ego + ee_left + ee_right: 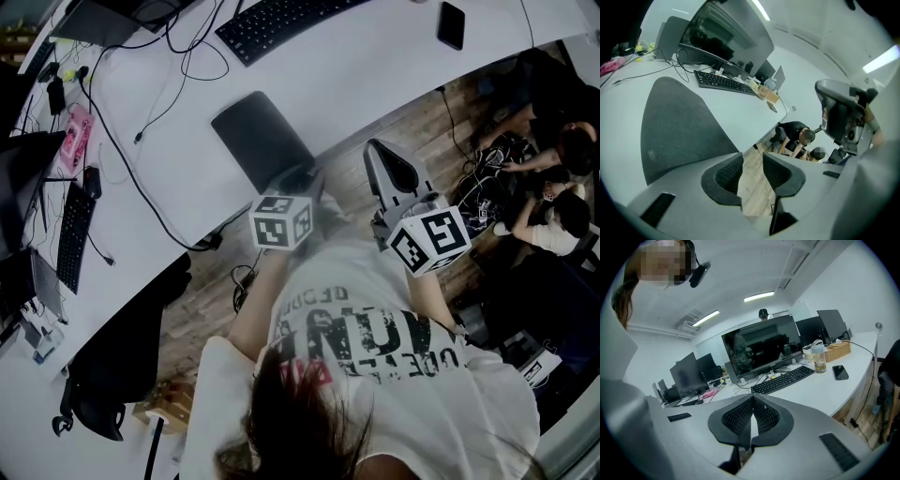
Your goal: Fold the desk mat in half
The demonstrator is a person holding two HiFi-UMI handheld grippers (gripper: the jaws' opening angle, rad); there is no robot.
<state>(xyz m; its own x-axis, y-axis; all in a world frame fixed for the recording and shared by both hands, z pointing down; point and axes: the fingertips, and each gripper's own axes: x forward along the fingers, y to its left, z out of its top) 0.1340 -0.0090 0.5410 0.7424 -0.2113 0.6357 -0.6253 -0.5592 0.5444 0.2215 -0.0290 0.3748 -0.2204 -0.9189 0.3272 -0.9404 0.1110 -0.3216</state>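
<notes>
The desk mat point(262, 139) lay seemingly folded, with the left gripper point(752, 174) open and empty (the right gripper point(752, 420) was pinched together on nothing). The next move was likely pressing the crease.

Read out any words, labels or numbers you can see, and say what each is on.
Nothing reads clearly.
T-shirt: large print, upside down and creased, not legible.
Marker cubes: square patterns only, no words.
Keyboard: key legends too small to read.
</notes>
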